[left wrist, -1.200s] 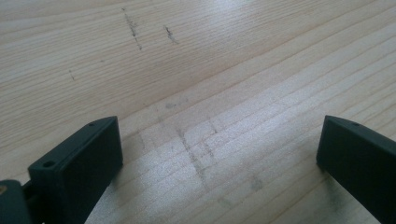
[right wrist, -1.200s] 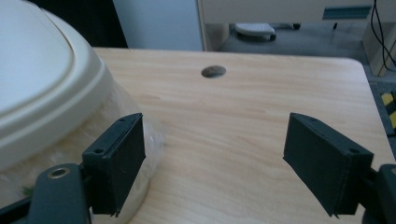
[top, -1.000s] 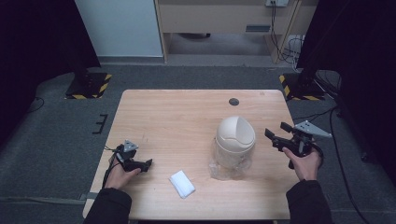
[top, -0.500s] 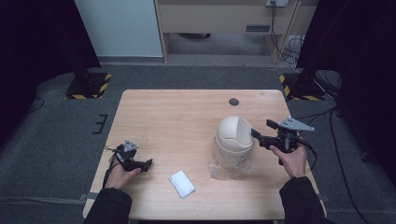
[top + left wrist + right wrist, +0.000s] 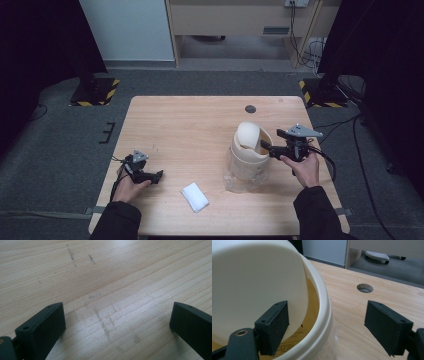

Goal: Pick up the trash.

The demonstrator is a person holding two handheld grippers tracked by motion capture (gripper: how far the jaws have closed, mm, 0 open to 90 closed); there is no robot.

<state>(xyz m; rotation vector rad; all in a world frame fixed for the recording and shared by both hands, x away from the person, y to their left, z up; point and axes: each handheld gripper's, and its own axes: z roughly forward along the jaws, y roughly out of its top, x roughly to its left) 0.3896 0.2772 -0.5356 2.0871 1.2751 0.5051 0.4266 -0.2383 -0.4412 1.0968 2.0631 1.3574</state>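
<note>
Now right tool [image 5: 266, 146] reached cup rim [image 5: 322, 315], straddling it.

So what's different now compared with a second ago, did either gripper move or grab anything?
The right gripper moved left from the table's right edge to the cream bin; its open jaws now straddle the bin's rim, one jaw inside by the tilted swing lid, nothing clamped. The lid has tipped open since then. The left gripper stayed resting open on the table, and the white cloth has not moved.
</note>
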